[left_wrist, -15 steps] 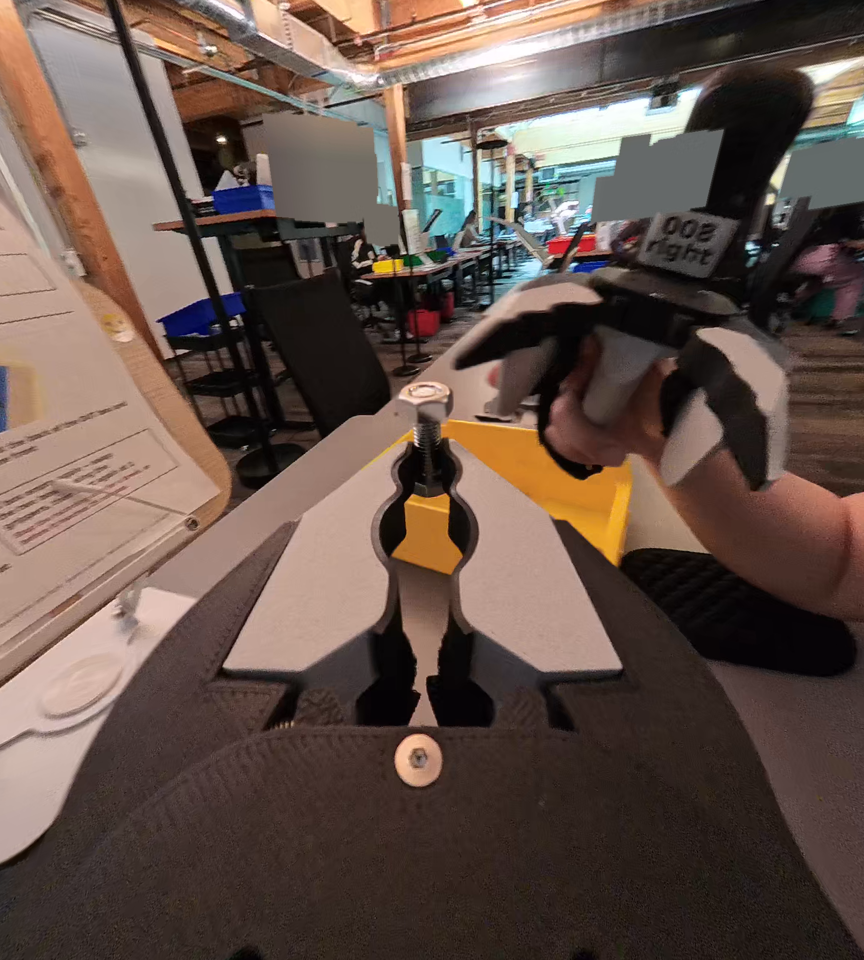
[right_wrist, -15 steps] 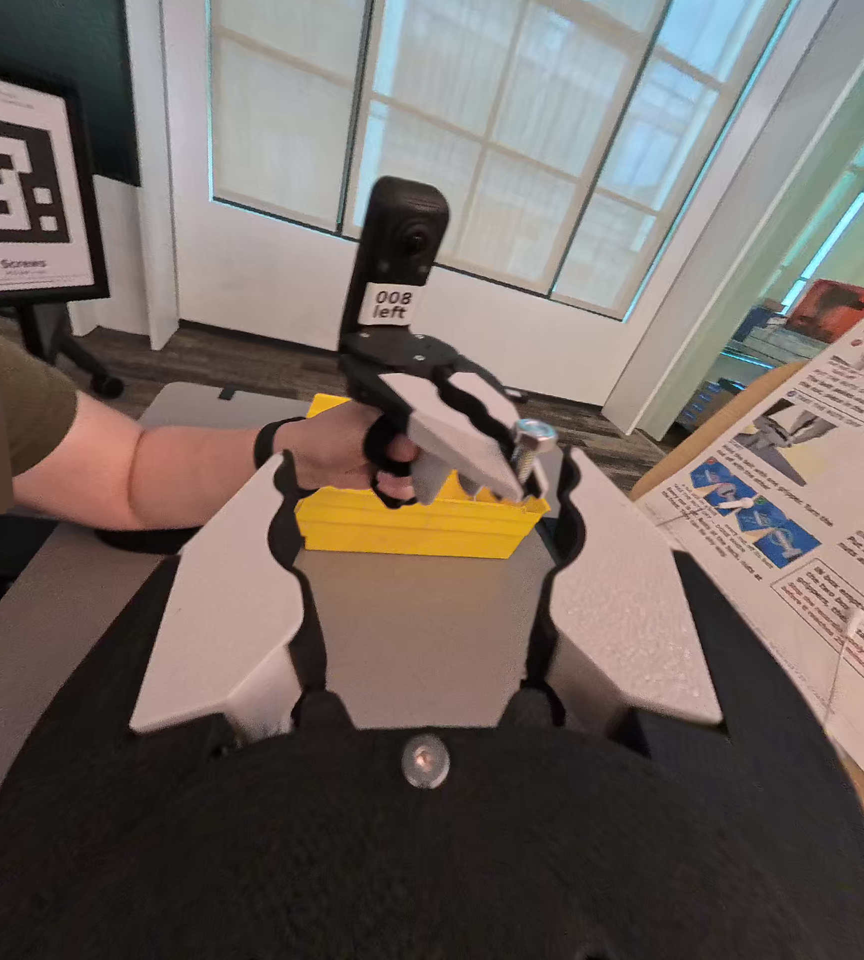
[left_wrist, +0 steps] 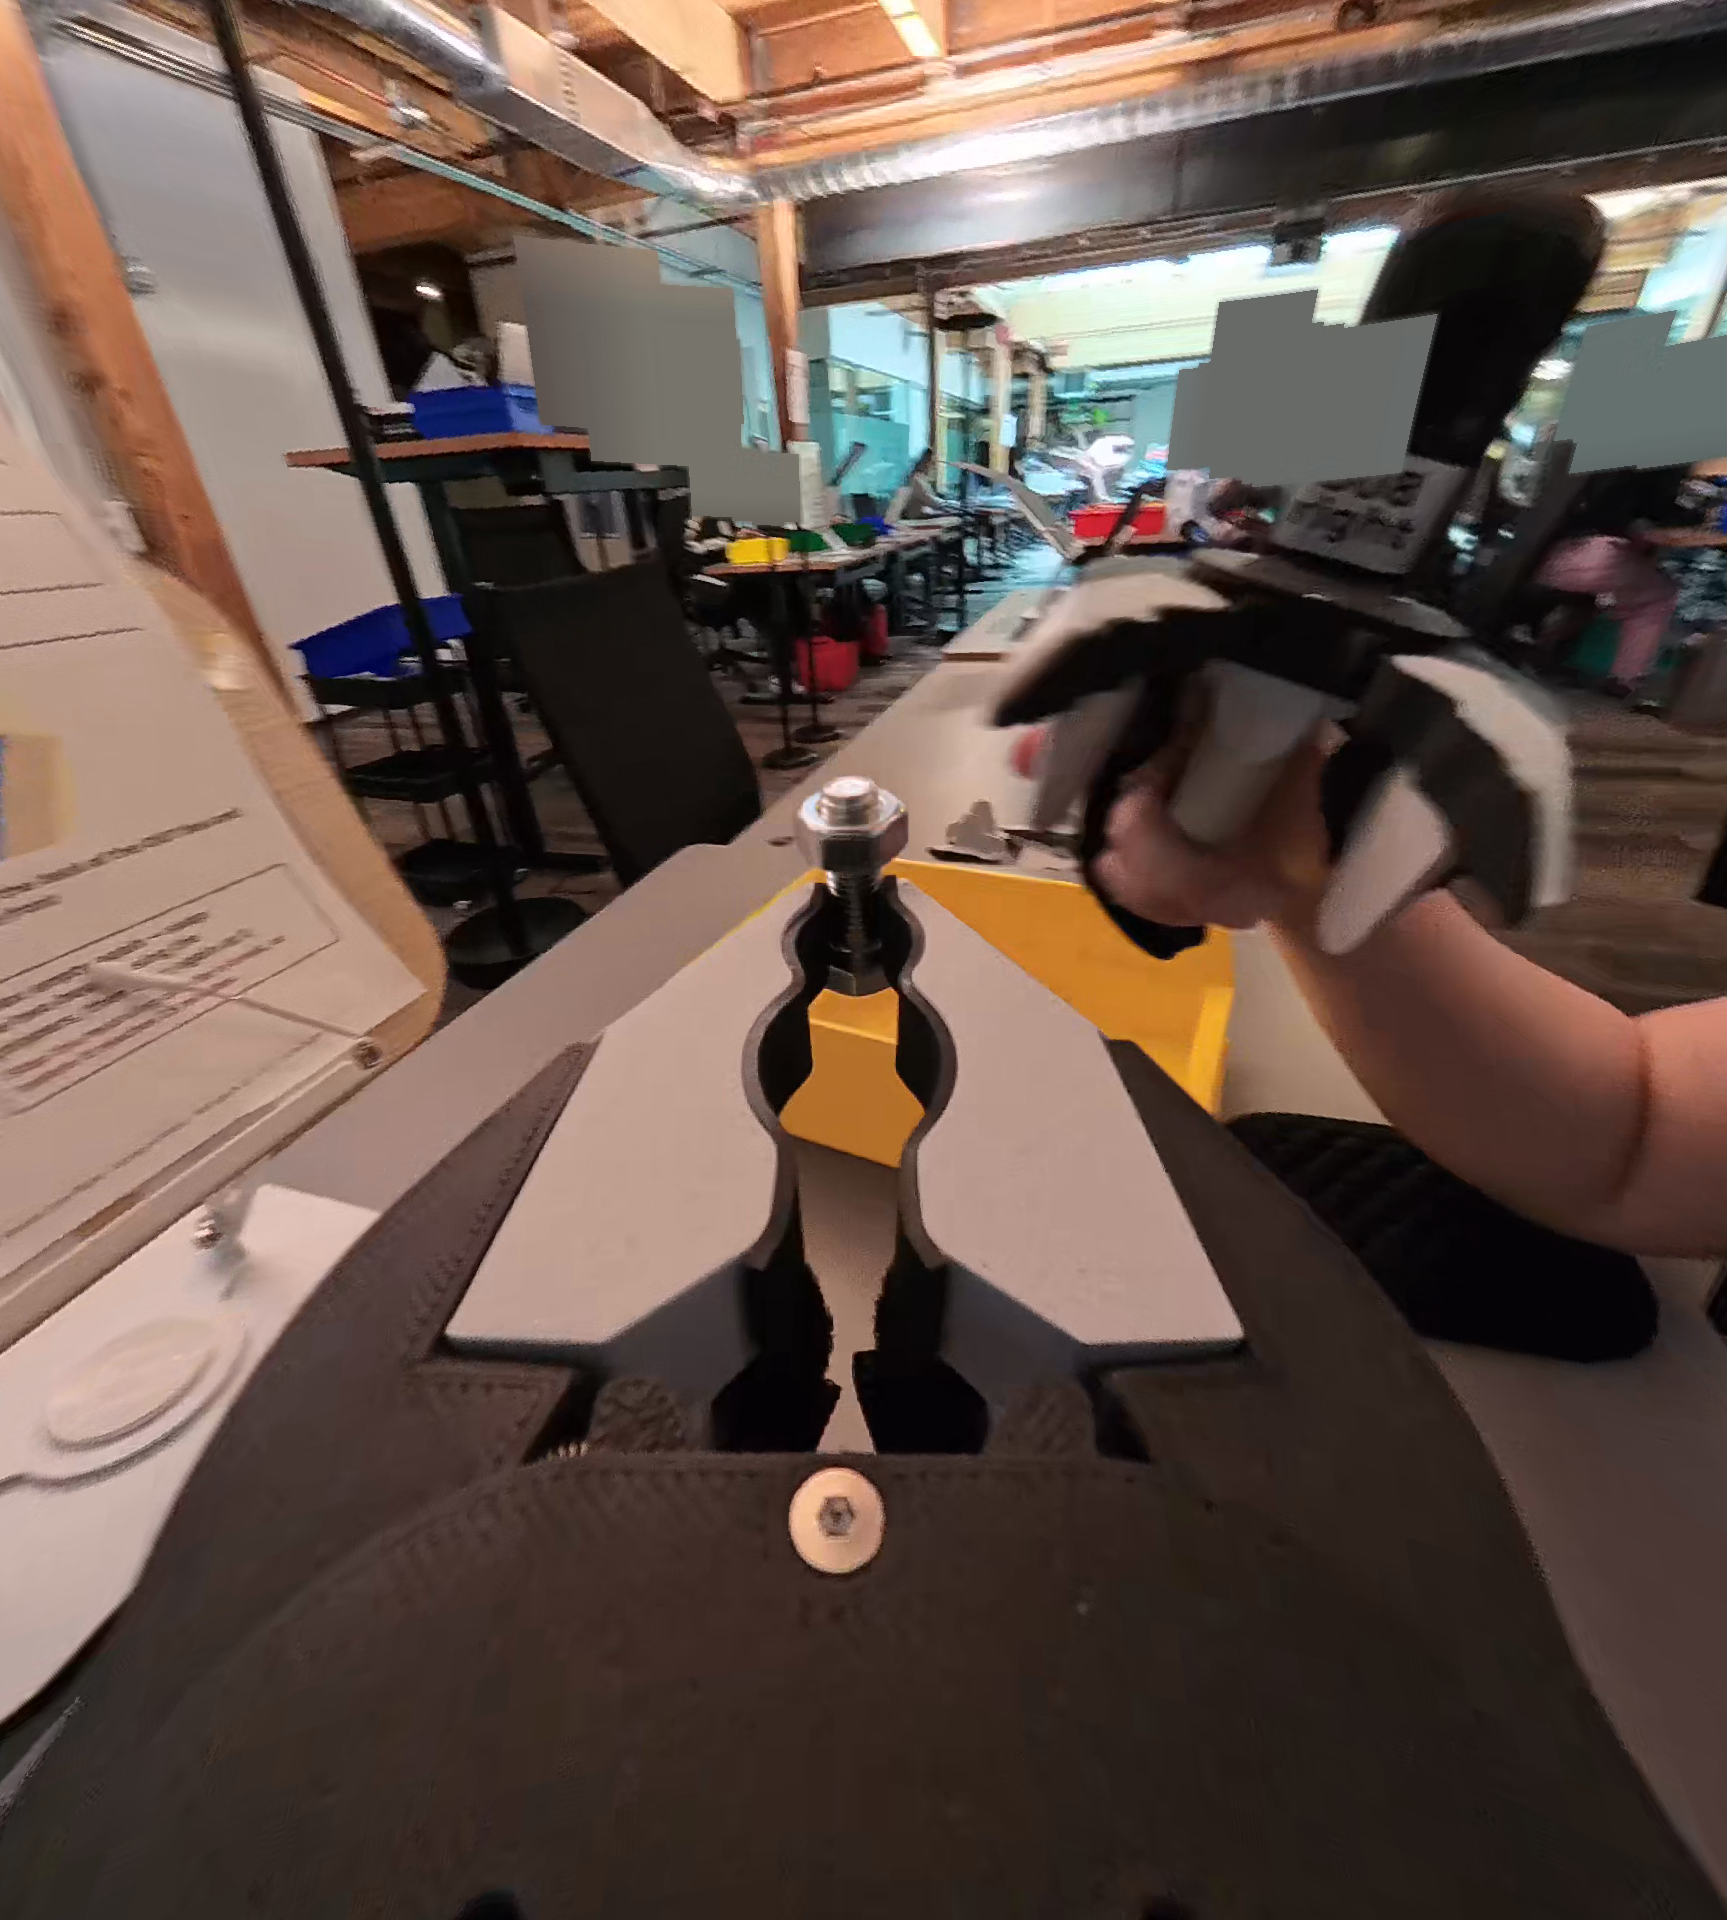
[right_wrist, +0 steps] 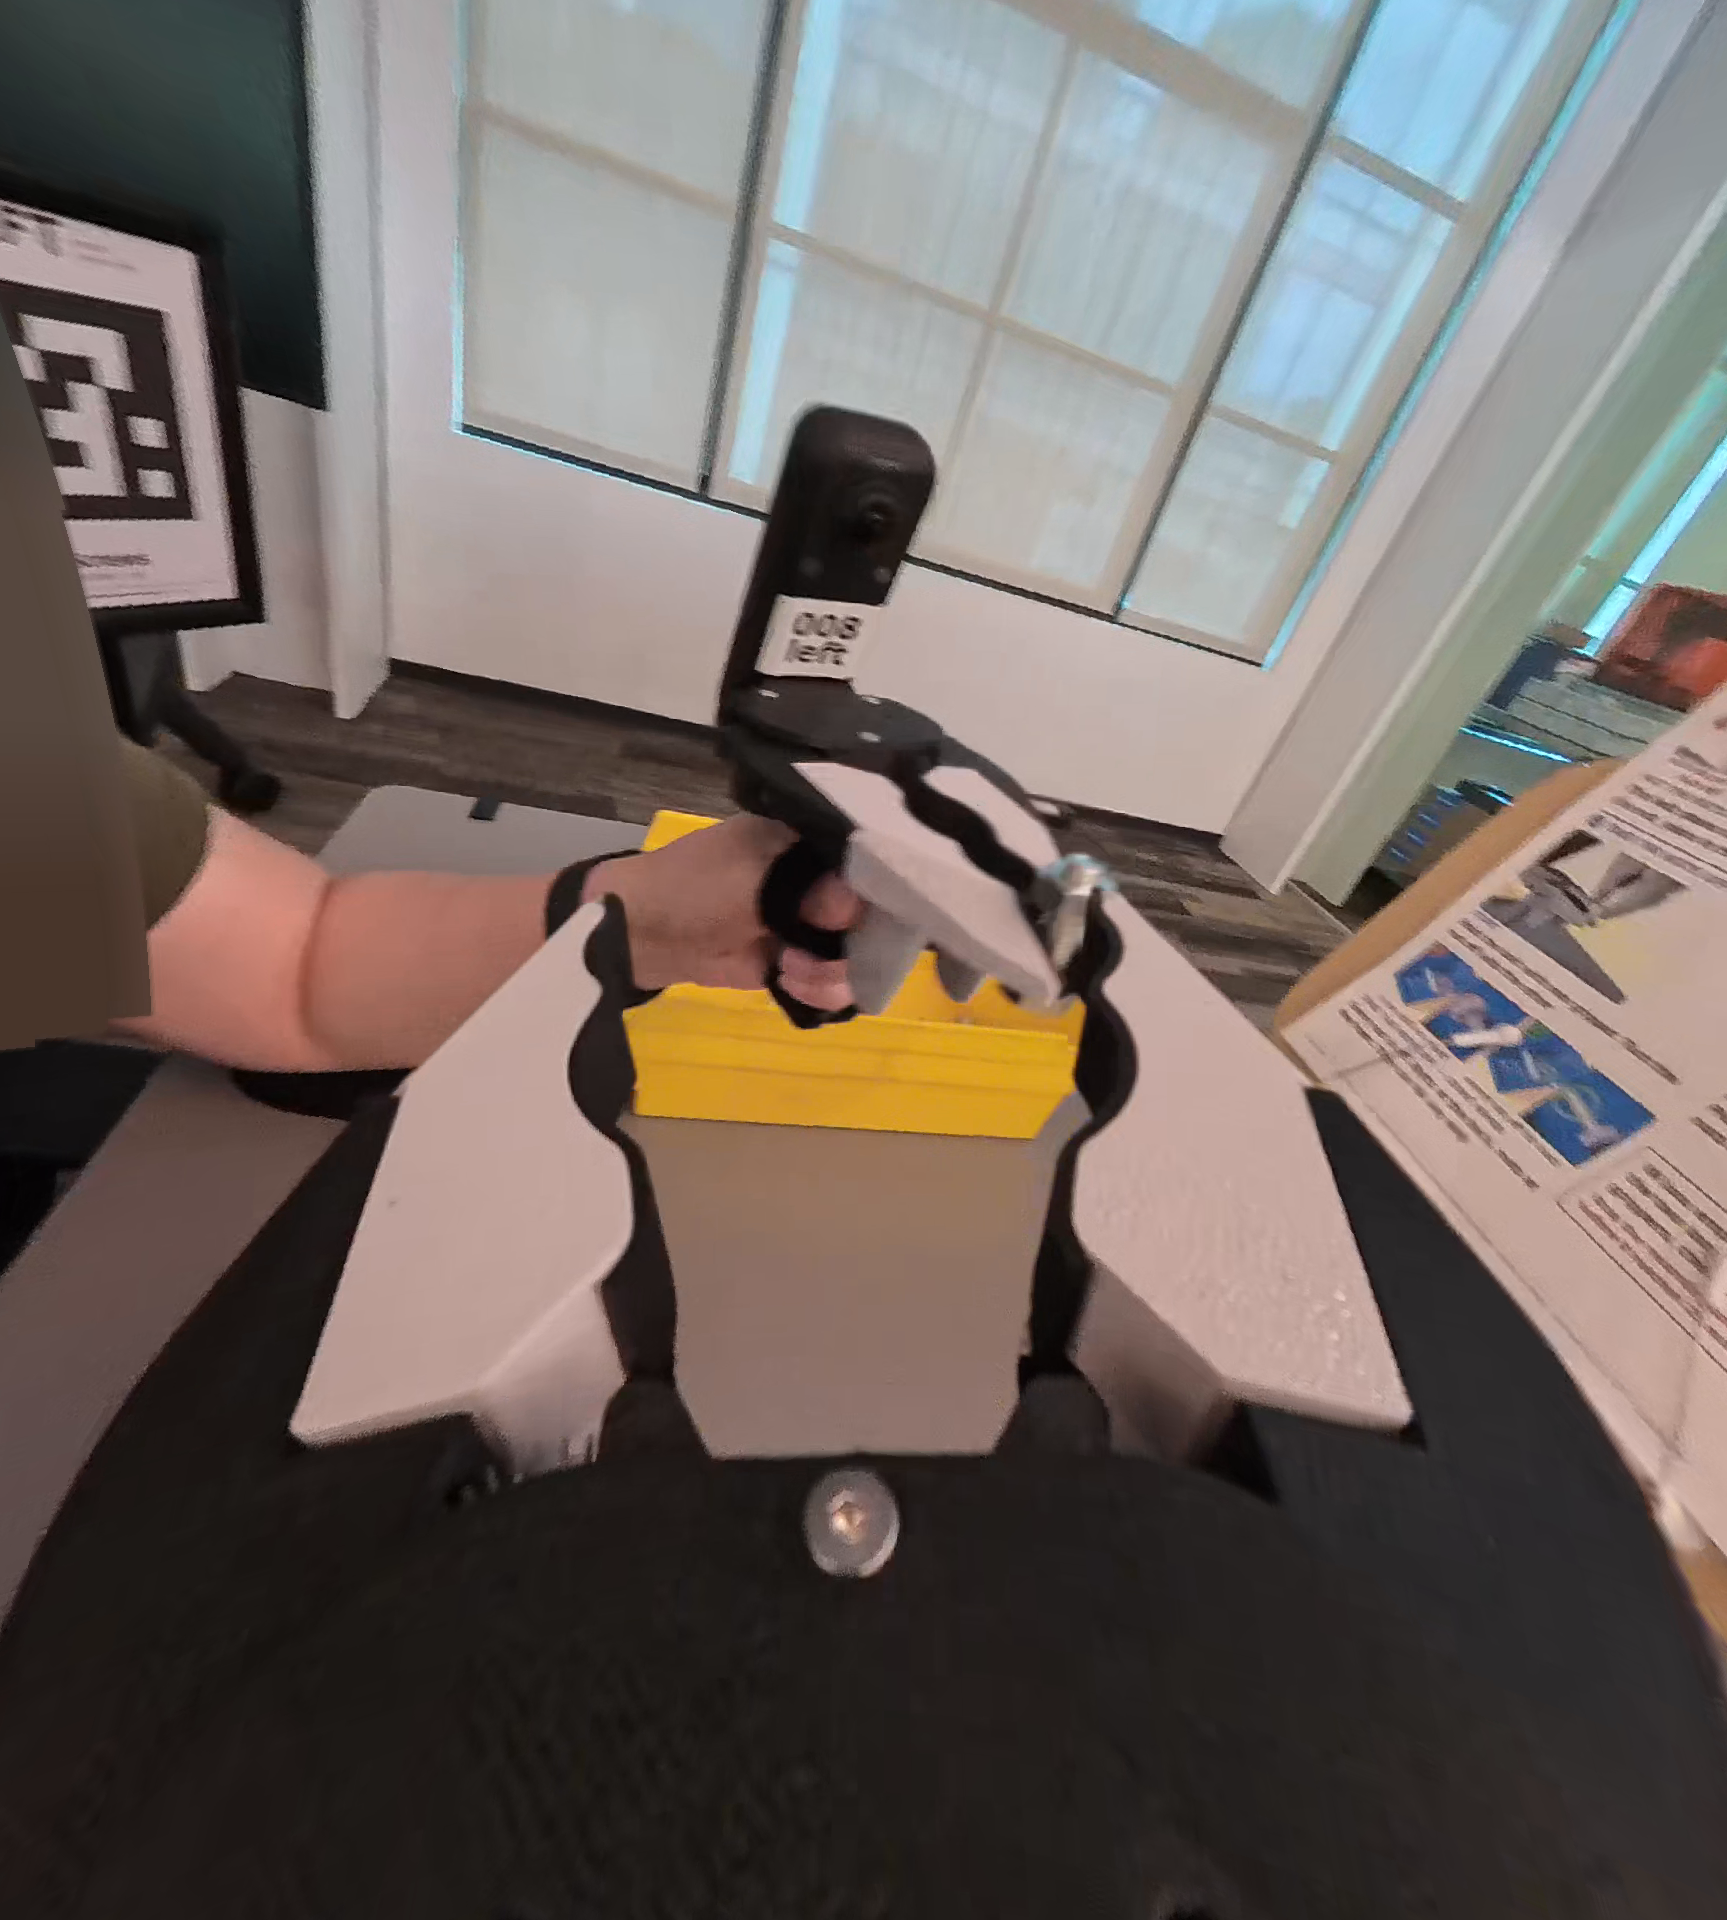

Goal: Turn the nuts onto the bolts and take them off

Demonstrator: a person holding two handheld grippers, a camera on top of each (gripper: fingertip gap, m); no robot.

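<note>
One bolt [left_wrist: 848, 914] stands upright, pinched between left gripper [left_wrist: 851, 940] jaws.

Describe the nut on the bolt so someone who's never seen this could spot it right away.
Start at the yellow bin on the grey table. In front of it the left gripper pinches an upright bolt. The nut is the shiny hexagonal piece at its top.

The right claw [left_wrist: 1285, 831] drew back from the bolt [left_wrist: 848, 883] and lifted a little, showing blurred in the left wrist view. In the right wrist view, the left claw [right_wrist: 1051, 935] sat slightly lower against the yellow bin [right_wrist: 848, 1070].
</note>
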